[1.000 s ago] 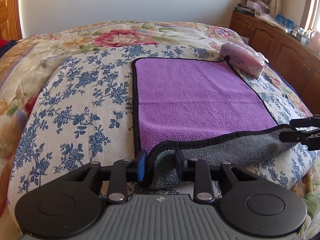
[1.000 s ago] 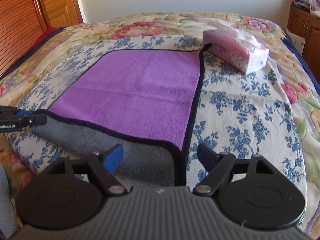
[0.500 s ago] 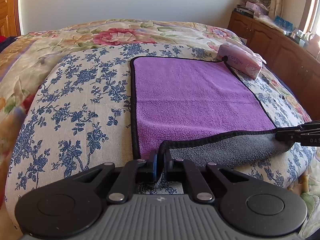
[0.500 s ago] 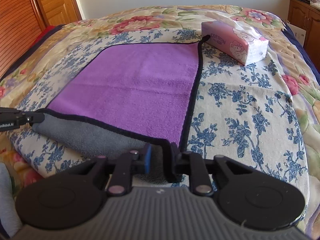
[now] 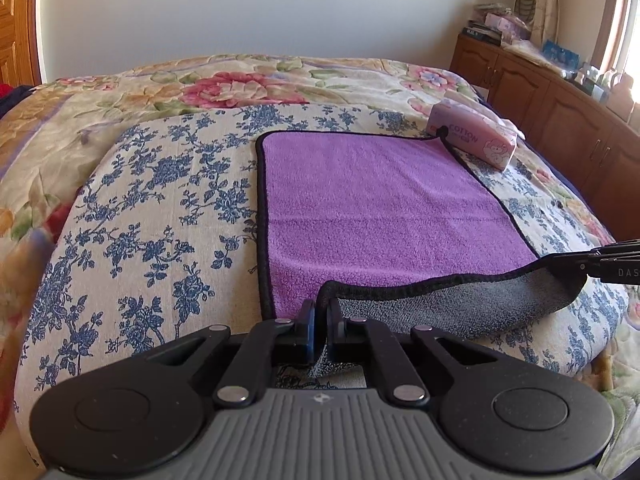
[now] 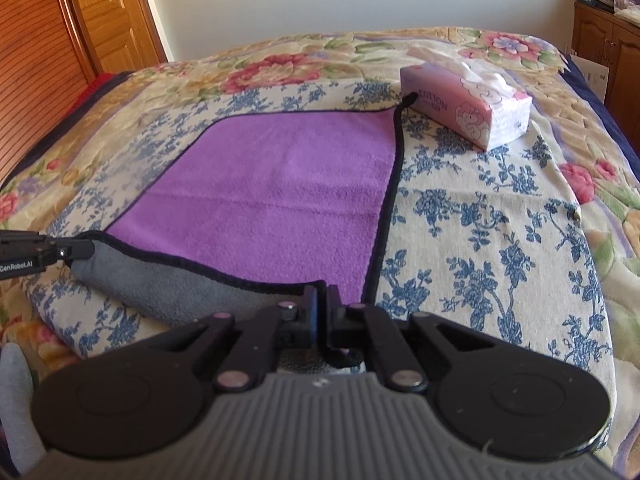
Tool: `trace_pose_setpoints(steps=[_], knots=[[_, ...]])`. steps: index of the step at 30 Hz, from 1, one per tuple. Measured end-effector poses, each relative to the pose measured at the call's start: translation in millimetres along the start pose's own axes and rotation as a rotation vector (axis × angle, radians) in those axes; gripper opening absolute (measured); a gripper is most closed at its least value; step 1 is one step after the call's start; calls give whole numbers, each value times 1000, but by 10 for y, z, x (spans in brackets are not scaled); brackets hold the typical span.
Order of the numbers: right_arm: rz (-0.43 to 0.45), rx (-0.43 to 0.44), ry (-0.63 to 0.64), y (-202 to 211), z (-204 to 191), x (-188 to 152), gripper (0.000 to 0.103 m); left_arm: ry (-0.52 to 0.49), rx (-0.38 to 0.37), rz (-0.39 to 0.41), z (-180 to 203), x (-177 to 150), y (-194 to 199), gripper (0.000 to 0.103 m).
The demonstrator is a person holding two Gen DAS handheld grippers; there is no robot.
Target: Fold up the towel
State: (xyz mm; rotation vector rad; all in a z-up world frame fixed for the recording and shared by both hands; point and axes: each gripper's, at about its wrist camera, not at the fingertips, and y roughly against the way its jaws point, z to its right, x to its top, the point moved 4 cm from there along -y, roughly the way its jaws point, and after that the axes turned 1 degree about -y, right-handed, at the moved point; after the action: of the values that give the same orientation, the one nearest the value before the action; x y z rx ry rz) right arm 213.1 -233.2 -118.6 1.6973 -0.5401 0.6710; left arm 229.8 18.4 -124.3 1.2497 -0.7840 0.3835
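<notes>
A purple towel (image 5: 376,204) (image 6: 280,192) with a black hem and grey underside lies spread on the bed. Its near edge is curled up, grey side showing. My left gripper (image 5: 320,312) is shut on the towel's near left corner; it shows at the left edge of the right wrist view as the left gripper (image 6: 86,249). My right gripper (image 6: 322,300) is shut on the near right corner, hem pinched between the pads; the right gripper (image 5: 560,258) also reaches in from the right edge of the left wrist view.
A pink tissue pack (image 5: 476,142) (image 6: 468,106) sits at the towel's far right corner, touching the hem loop. The floral bedspread (image 5: 160,208) surrounds the towel. Wooden cabinets (image 5: 560,104) stand to the right, a wooden door (image 6: 100,20) to the left.
Both grippers closed from open onto the near corners of the towel, the left first and the right after. The near hem has lifted slightly. Neither hand shifted much.
</notes>
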Motion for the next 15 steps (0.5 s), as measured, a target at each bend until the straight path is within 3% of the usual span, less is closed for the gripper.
trace_pose_setpoints(steps=[15], knots=[[76,19,9,74,-23,168,5,13,-2,77,27,146,97,6]])
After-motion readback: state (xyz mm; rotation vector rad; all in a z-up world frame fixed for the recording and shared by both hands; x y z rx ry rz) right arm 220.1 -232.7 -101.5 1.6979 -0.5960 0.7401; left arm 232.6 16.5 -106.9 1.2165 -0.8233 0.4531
